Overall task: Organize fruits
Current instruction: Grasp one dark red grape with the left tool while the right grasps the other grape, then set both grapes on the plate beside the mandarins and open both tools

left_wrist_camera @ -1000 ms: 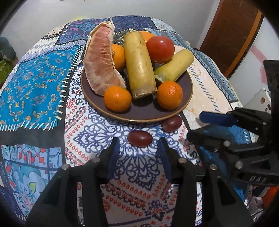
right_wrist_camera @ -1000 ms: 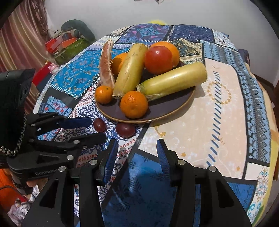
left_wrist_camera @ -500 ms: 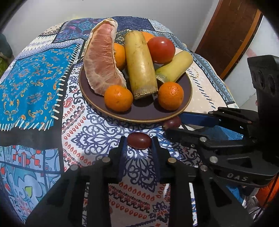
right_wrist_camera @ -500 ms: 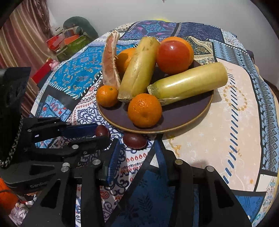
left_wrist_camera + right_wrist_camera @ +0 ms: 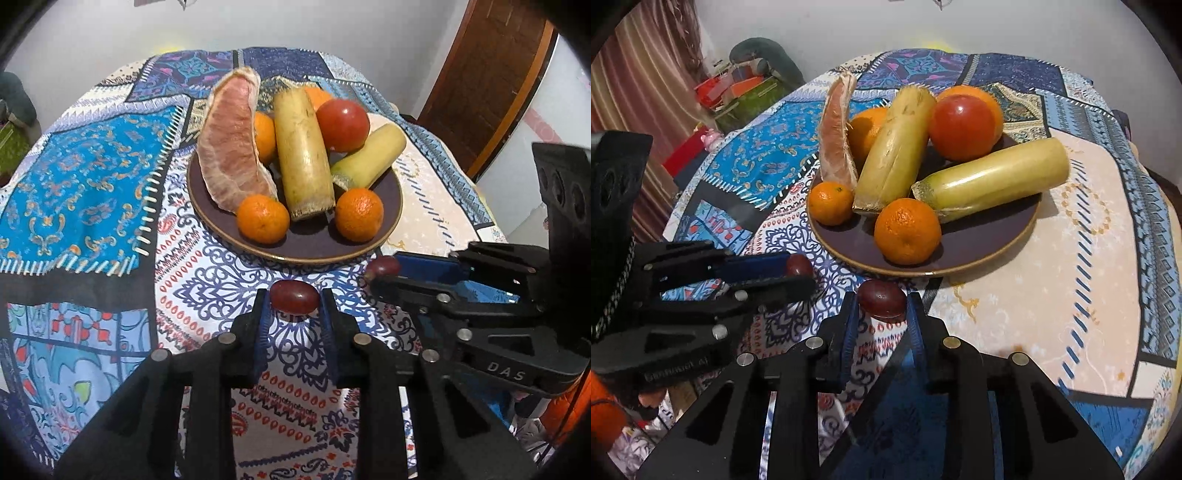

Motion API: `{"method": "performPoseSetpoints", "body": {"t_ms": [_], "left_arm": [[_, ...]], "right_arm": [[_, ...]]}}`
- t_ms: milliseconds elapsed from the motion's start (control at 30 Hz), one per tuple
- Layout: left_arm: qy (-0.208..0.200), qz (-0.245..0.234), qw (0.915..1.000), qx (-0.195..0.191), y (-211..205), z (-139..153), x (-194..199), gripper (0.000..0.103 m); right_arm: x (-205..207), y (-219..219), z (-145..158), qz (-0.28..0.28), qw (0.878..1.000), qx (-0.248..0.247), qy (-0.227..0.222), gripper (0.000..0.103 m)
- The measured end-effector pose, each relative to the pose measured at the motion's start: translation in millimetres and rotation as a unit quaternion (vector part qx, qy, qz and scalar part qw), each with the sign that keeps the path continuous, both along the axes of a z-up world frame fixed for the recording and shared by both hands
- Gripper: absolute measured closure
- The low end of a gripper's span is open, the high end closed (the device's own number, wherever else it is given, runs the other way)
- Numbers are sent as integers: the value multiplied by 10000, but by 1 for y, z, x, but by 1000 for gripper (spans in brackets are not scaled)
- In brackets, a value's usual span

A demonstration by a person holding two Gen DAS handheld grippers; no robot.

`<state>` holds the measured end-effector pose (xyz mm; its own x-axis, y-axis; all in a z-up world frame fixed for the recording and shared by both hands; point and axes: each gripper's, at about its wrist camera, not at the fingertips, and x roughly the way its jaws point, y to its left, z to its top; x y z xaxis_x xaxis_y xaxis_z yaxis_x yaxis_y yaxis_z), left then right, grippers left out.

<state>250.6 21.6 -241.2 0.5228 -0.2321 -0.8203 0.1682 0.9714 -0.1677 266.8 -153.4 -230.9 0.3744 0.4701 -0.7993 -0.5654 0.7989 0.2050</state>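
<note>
Holding one dark red grape in each gripper, I have both fruits pinched just short of the plate (image 5: 391, 206). My left gripper (image 5: 294, 304) has its jaws drawn in on the left grape (image 5: 294, 301), gripping it across its short middle near the fingertips; my right gripper (image 5: 881, 306) does the same to the right grape (image 5: 882, 303), which sits just beside the plate's near rim. I cannot tell whether either grape is off the patterned cloth on the desk (image 5: 1015, 306) or resting on it. I judge these grapes light, smooth-skinned and soft, so a hard squeeze would split them and a loose one would let them squirt out forward. The hold across the waist looks right to me; bare plate between the two mandarins (image 5: 263, 218) seems the best landing spot.
</note>
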Motion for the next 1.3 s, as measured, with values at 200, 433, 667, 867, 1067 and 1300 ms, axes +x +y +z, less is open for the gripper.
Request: {"method": "performPoseSetpoints", "body": {"t_ms": [200, 433, 667, 867, 1067, 1300], "left_arm": [[-134, -8, 9999, -22, -5, 13, 3, 77], [-206, -59, 9998, -32, -18, 19, 17, 77], [-84, -66, 9999, 9, -25, 8, 31, 77], [-78, -31, 9999, 71, -25, 4, 34, 77], [-65, -77, 9999, 34, -25, 3, 32, 76], [-137, -12, 9999, 26, -21, 14, 23, 75]], "right_arm": [[-3, -14, 15, -162, 9997, 43, -169, 79], [9, -26, 24, -393, 9987, 40, -314, 79], [25, -32, 20, -542, 9980, 3, -340, 79], [31, -26, 16, -467, 9983, -37, -357, 78], [35, -28, 11, -520, 9984, -19, -210, 77], [33, -28, 18, -513, 9983, -71, -279, 74]]}}
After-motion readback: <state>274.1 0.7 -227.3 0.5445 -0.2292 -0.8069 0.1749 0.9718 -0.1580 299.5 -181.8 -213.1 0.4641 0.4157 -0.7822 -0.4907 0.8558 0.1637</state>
